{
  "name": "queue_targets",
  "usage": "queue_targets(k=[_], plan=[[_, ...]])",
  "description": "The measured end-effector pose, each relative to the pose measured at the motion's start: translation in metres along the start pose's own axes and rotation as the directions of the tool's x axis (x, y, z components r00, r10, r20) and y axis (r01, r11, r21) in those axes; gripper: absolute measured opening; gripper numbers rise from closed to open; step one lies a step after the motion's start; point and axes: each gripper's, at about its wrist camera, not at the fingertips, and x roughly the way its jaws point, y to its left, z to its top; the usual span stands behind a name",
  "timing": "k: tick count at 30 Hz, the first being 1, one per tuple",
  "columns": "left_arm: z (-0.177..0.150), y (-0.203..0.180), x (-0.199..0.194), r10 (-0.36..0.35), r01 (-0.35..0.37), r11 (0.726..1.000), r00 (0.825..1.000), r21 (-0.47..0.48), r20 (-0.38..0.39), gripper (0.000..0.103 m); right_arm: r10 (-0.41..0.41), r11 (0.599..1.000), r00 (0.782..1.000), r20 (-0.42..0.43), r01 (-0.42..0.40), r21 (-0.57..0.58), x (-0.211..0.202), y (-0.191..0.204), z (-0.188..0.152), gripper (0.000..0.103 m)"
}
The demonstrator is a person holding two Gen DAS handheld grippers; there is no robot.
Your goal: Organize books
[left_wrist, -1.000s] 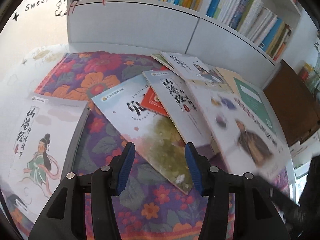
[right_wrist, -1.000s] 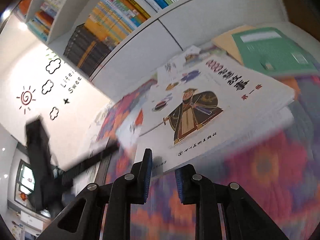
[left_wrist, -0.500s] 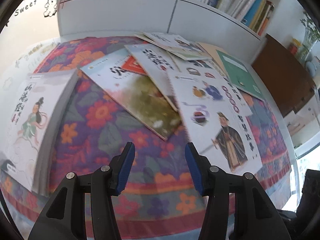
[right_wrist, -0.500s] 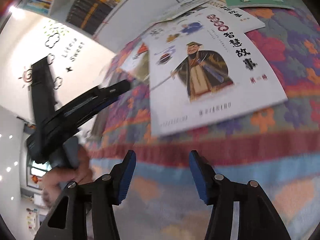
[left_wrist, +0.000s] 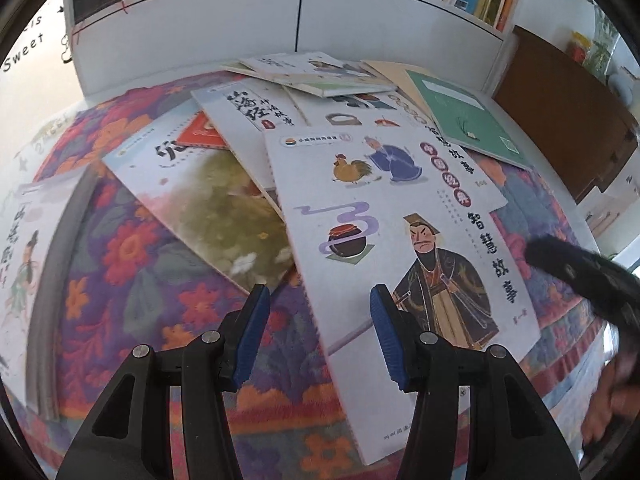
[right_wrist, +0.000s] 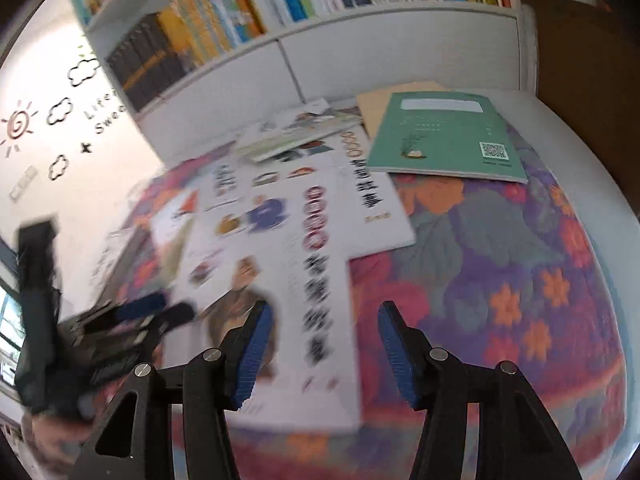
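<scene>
Blurred: my right view smears the story book (right_wrist: 280, 280).
Changed: right hand-held gripper (right_wrist: 326, 350) released it, now apart.
Left hand-held gripper (left_wrist: 318, 332): jaws opening, empty.

Counting what's on the floral tablecloth (left_wrist: 132, 288): about eight loose books, give or take since they overlap. One green notebook (left_wrist: 464, 120), one tan one (right_wrist: 384, 100) under it, two grippers, one bookshelf (left_wrist: 304, 12).

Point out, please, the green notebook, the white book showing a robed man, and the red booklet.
green notebook (right_wrist: 444, 136): right wrist view, middle of its cover.
white book with robed man (left_wrist: 400, 248): left wrist view, centre of its front cover.
red booklet (left_wrist: 200, 134): left wrist view, its exposed corner.
</scene>
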Motion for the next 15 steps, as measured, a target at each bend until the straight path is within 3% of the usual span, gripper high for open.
queue_targets(k=[3, 6, 11, 15], plan=[[0.000, 0.006, 0.002, -0.021, 0.022, 1.000, 1.000, -0.021, 0.016, 0.059, -0.010, 1.000, 1.000, -0.028, 0.010, 0.016, 0.025, -0.014, 0.010, 0.054], [-0.002, 0.010, 0.003, -0.012, 0.013, 0.999, 1.000, -0.036, 0.028, 0.066, 0.081, 0.994, 0.996, -0.022, -0.079, 0.071, 0.038, -0.029, 0.007, 0.054], [-0.002, 0.022, 0.008, -0.070, 0.071, 0.994, 0.997, -0.088, 0.016, 0.068, 0.119, 0.992, 0.992, 0.041, -0.121, 0.045, 0.035, -0.028, -0.003, 0.055], [-0.003, 0.014, 0.006, -0.030, 0.032, 0.998, 0.999, -0.060, 0.031, 0.069, 0.147, 0.988, 0.988, 0.044, -0.149, 0.046, 0.034, -0.029, -0.005, 0.055]])
